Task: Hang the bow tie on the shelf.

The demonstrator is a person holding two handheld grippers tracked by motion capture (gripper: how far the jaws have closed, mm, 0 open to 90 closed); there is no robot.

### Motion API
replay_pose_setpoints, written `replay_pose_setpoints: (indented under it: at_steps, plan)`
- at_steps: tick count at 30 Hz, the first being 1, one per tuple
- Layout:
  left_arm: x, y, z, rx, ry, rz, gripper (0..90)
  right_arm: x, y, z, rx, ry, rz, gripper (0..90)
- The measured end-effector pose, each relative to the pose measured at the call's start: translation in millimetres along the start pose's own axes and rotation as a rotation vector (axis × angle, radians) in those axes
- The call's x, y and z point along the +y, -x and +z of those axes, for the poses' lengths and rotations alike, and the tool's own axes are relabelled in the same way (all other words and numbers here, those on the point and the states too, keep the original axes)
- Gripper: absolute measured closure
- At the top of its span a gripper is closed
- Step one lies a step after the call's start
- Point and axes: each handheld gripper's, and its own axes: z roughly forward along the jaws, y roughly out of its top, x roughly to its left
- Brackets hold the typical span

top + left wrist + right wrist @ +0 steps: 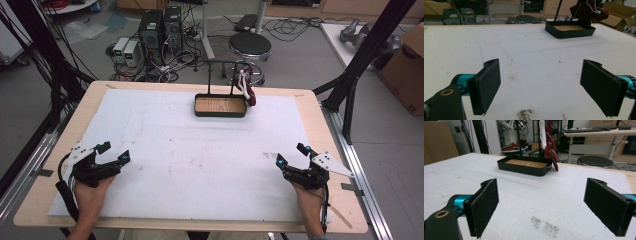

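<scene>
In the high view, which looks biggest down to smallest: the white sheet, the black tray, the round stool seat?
White sheet covering the table is largest by far. Black tray with a wooden floor and round black stool seat look alike; the stool stands farther off, so unsure.

Middle of the frame: wide white mat (200, 165), flat and bare, easy to cross.
Upper middle: black tray (220, 106) with low walls, in the way.
Behind the tray: thin black rack (222, 70) standing up, red and white cloth (247, 89) hanging at its right end.
Lower left: left gripper (114, 152), jaws wide apart.
Lower right: right gripper (292, 154), jaws wide apart.
</scene>
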Motion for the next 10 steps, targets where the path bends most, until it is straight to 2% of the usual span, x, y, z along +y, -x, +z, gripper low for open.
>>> replay_pose_setpoints:
  at_steps: [10]
  plan:
    - [-0.3,-0.4,0.6,0.003,-0.004,0.001,17.1,-1.5,-3.0,-0.7,-0.008,0.004,-0.022,11.7]
